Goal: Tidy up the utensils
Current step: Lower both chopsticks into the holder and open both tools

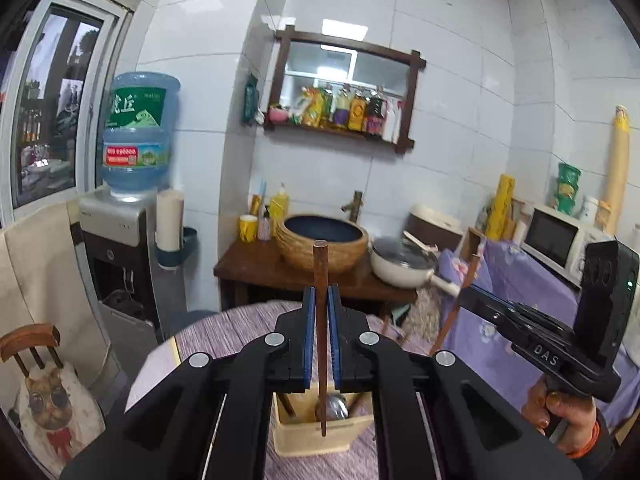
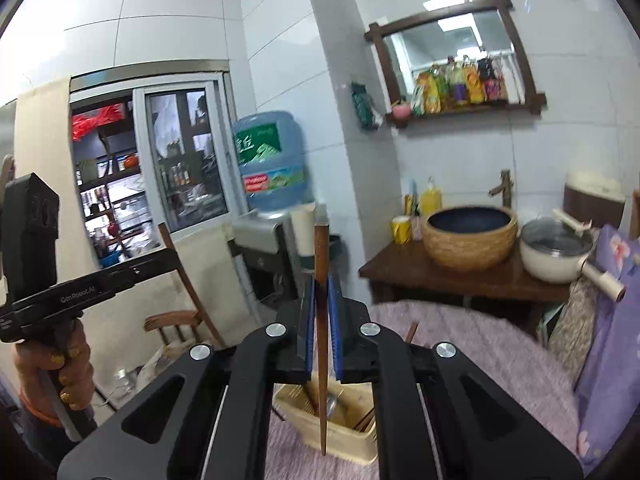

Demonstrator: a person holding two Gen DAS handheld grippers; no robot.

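Below each gripper, at 6 o'clock, the beige utensil holder [image 1: 320,436] waits; a wooden chopstick [image 1: 320,320] is held upright, clenched by the left gripper [image 1: 320,344], another chopstick [image 2: 321,320] by the right gripper [image 2: 321,340], tips pointing down.

home kitchen | microwave [image 1: 554,242] | pot [image 1: 400,266] | water dispenser [image 1: 120,240]

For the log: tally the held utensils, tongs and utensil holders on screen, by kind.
Held chopsticks: 2, one in the left tongs, one in the right tongs.
Tongs: 2, both shut on a chopstick.
Holders: 1, a beige box under the tips, with a spoon and other utensils inside, too hidden to count.
Total: 5.
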